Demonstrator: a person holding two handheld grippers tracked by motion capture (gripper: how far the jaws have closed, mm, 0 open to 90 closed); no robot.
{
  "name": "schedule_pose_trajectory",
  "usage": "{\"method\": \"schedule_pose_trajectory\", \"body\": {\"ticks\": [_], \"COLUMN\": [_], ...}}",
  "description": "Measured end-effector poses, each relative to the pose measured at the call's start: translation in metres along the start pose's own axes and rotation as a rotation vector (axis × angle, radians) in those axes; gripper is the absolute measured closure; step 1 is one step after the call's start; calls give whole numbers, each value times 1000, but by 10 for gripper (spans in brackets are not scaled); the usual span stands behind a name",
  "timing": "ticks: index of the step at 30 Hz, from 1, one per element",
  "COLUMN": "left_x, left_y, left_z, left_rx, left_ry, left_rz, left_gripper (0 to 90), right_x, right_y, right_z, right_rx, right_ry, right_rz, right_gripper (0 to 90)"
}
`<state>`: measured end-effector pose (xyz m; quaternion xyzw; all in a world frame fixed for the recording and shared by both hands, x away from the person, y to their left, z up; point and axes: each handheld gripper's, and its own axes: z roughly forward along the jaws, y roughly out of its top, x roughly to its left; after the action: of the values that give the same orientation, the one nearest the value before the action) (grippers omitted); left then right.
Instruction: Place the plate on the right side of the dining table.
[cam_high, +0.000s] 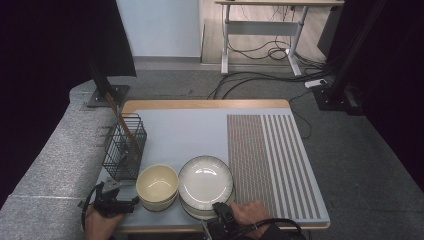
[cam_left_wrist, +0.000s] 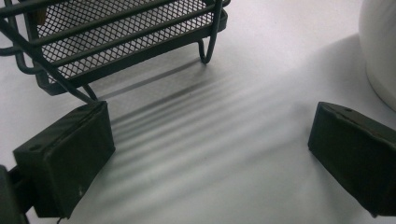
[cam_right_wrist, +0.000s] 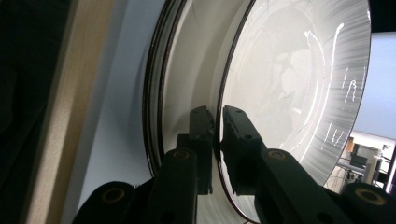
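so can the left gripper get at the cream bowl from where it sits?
Probably yes. The left gripper rests open on the mat beside the cream bowl, bare mat between its jaws; the wire basket stands behind, off that path.

Black wire basket stood at the table's left edge, wooden utensil leaning inside it, cream bowl just beside it, striped placemat lay on the right, desk and cables behind.

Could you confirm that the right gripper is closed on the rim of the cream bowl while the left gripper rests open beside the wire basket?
Not quite: the right gripper is closed on the rim of the top plate, not the bowl, as the right gripper view shows. The left gripper does rest open beside the wire basket.
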<state>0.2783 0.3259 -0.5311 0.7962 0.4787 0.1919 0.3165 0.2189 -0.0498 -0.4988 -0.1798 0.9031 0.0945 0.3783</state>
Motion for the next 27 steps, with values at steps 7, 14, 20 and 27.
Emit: {"method": "schedule_pose_trajectory", "body": {"ticks": [7, 14, 20, 27], "left_x": [0, 0, 0, 0], "left_y": [0, 0, 0, 0], "left_z": [0, 0, 0, 0], "left_rx": [0, 0, 1, 1], "left_ry": [0, 0, 0, 0], "left_rz": [0, 0, 0, 0], "left_gripper": [0, 0, 0, 0], "right_x": [2, 2, 6, 12], "right_y": [4, 3, 2, 1], "right_z": [13, 13, 9, 5], "right_rx": [23, 14, 11, 24], "right_ry": [-28, -24, -71, -103], "right_rz": [-41, -45, -69, -81], "right_gripper": [801, 817, 844, 845]}}
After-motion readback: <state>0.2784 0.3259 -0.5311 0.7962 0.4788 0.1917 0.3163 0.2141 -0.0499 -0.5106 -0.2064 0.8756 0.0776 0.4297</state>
